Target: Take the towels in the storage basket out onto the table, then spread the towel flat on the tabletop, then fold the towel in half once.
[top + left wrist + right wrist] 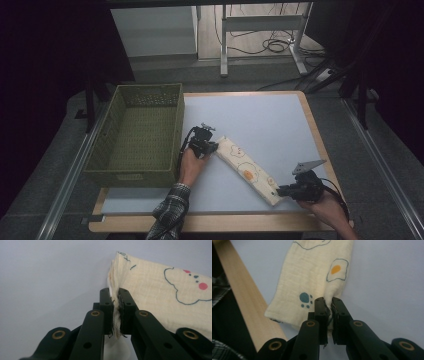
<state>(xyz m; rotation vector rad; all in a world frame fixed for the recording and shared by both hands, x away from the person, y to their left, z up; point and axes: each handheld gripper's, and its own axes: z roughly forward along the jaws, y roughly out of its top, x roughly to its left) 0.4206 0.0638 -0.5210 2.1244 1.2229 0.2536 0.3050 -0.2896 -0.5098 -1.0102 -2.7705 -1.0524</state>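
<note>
**Folded cloth pinched at both ends**

The folded cloth [247, 170] was found lying diagonally on the table [260, 117], right of the basket [137, 135]. The left gripper [214, 147] was clamped on its far end, the right gripper [278, 190] on its near end. An even, level lift by both hands was judged advisable. Layered edges pinched between the jaws were shown in the gripper views; the basket was shown in the high view.
</note>
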